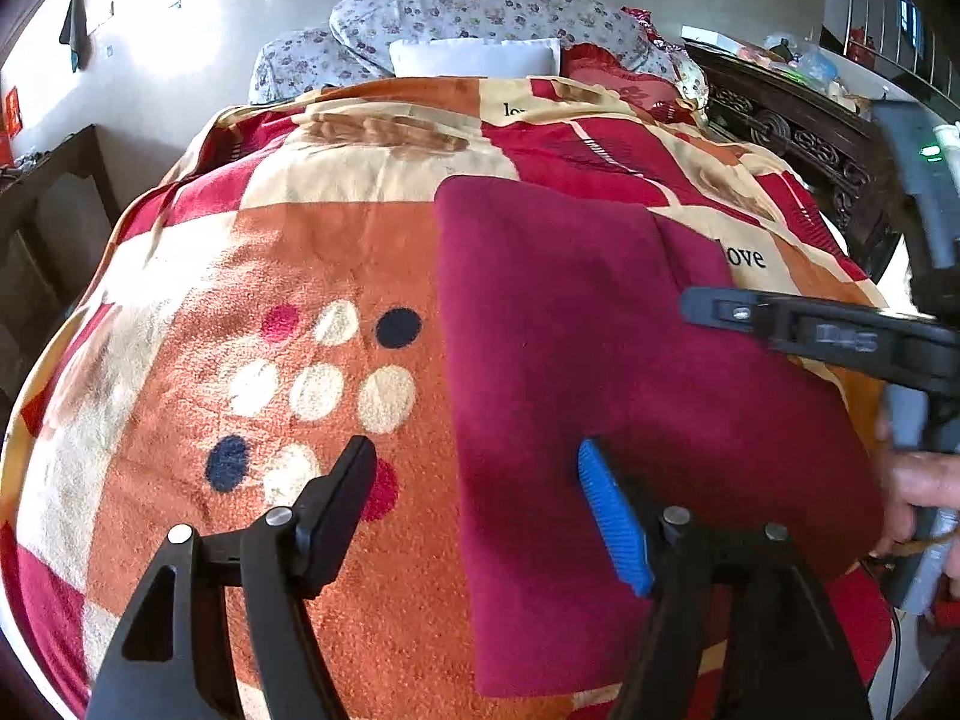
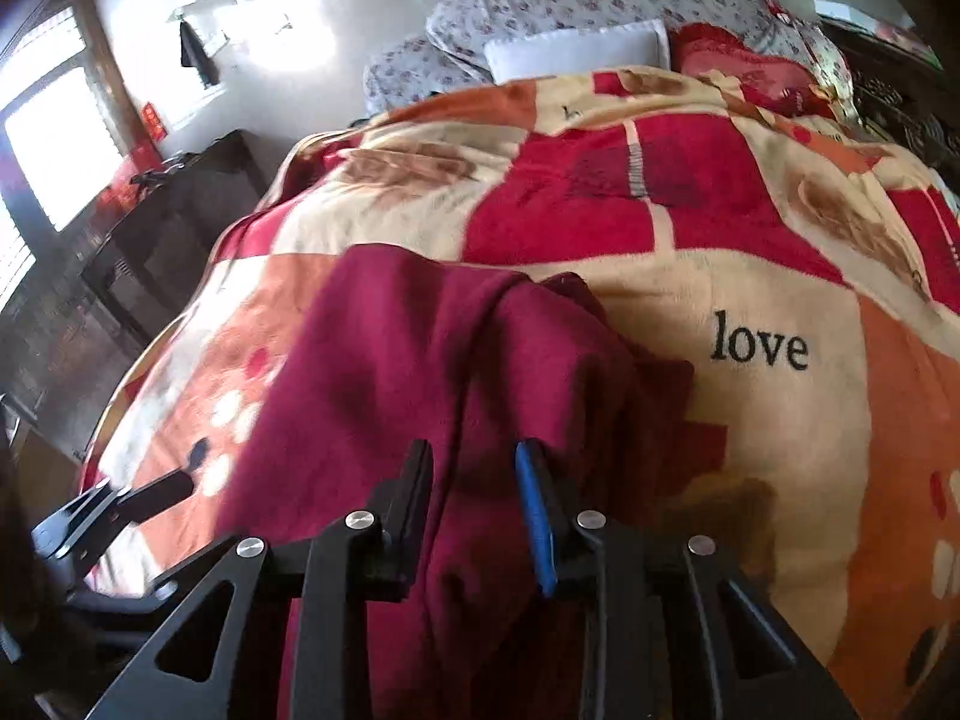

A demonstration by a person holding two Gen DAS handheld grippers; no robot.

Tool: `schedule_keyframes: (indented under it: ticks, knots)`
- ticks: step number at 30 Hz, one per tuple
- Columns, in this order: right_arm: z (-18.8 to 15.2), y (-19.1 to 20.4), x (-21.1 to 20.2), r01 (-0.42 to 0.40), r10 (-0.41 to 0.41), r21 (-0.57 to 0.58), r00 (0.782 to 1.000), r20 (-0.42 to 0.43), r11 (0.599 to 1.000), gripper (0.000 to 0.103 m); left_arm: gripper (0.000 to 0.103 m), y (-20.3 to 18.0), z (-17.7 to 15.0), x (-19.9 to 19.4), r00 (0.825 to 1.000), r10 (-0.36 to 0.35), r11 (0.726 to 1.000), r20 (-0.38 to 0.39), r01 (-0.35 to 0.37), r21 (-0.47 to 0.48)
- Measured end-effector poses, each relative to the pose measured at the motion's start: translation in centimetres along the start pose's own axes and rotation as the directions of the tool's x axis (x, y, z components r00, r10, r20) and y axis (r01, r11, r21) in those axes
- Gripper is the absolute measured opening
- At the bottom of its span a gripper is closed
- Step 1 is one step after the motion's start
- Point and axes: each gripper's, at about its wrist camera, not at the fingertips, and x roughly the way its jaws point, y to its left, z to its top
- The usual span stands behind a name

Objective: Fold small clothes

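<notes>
Left fingers stood apart, nothing between; I saw cloth edge just right of them. Right gripper narrowed astride cloth ridge; clamp I could not confirm. Cloth lay on blanket, long axis running away. Right gripper nearer.

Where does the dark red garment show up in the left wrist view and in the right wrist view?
Left wrist: the dark red garment lies right of centre on the patterned blanket.
Right wrist: the garment fills the lower middle, running down between the gripper's fingers.
Shared landmark: the word "love" printed on the blanket, just right of the garment.
</notes>
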Motion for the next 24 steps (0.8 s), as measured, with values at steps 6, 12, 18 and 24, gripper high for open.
schedule_keyframes:
  ticks: [6, 12, 18, 24]
  knots:
    - [-2.6, 3.6, -4.2, 0.01, -0.008, -0.132, 1.0, 0.016, 0.991, 0.033, 0.07, 0.0, -0.1, -0.1, 1.0, 0.017, 1.0, 0.012, -0.017, -0.002]
    - [-6.5, 3.3, -2.4, 0.155, -0.157, -0.161, 0.988, 0.003, 0.975, 0.036, 0.075, -0.3, -0.4, -0.3, 0.999, 0.044, 0.999, 0.03, -0.044, 0.002]
    - [-6.6, 2.9, -4.6, 0.107, -0.104, -0.082, 0.994, 0.034, 0.991, 0.043, 0.075, -0.3, -0.9, -1.4, 0.997, 0.07, 0.997, 0.041, -0.07, -0.017]
    - [-6.6, 4.2, -8.5, 0.09, -0.084, -0.042, 0.988, 0.128, 0.995, 0.066, 0.08, -0.2, -1.2, -3.7, 0.993, 0.084, 0.995, 0.081, -0.079, -0.057]
